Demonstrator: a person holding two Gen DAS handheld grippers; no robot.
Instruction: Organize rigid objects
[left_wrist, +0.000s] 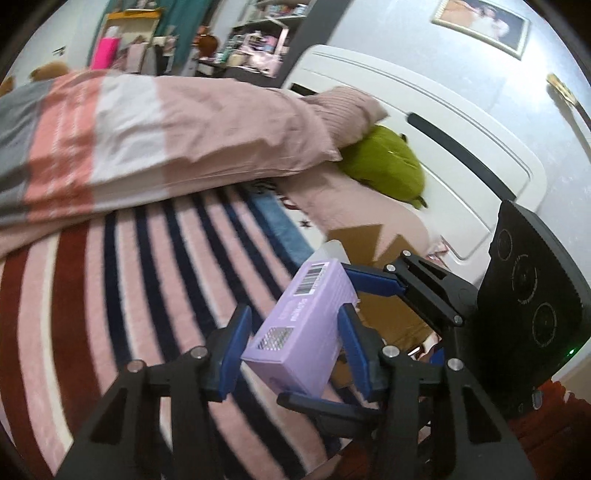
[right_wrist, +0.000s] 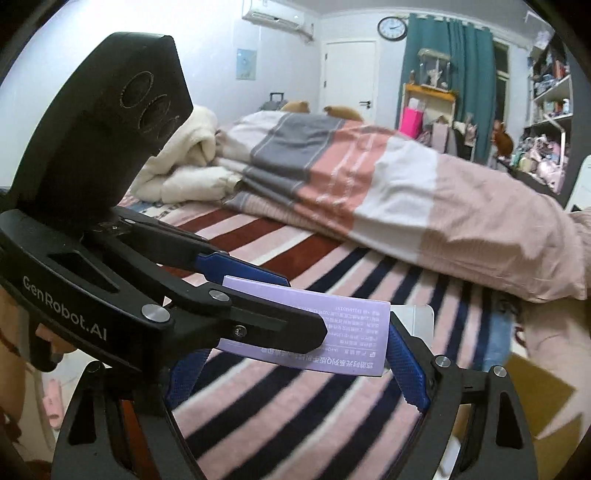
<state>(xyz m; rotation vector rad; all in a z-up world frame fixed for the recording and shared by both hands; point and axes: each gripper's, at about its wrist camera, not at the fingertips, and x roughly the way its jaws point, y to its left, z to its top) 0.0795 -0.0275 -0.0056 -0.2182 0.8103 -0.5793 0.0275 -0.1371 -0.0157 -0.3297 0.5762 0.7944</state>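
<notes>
A purple box (left_wrist: 306, 317) with a barcode label on one end hangs above the striped bed, held by both grippers. In the left wrist view my left gripper (left_wrist: 295, 314) is shut on its long sides, blue pads (left_wrist: 236, 343) pressed to each flank. My right gripper (right_wrist: 295, 347) spans the box (right_wrist: 314, 332) lengthwise, with one blue pad (right_wrist: 404, 369) against its end. Its other pad is partly hidden behind the left gripper (right_wrist: 306, 306), which crosses in from the left. A white flat object (right_wrist: 413, 317) shows just behind the box.
A striped blanket (left_wrist: 166, 295) covers the bed, with a pink, white and grey duvet (right_wrist: 369, 184) heaped across it. A green plush toy (left_wrist: 384, 166) lies by the white headboard (left_wrist: 461, 122). An open cardboard box (right_wrist: 535, 391) sits beside the pillow (left_wrist: 369, 206).
</notes>
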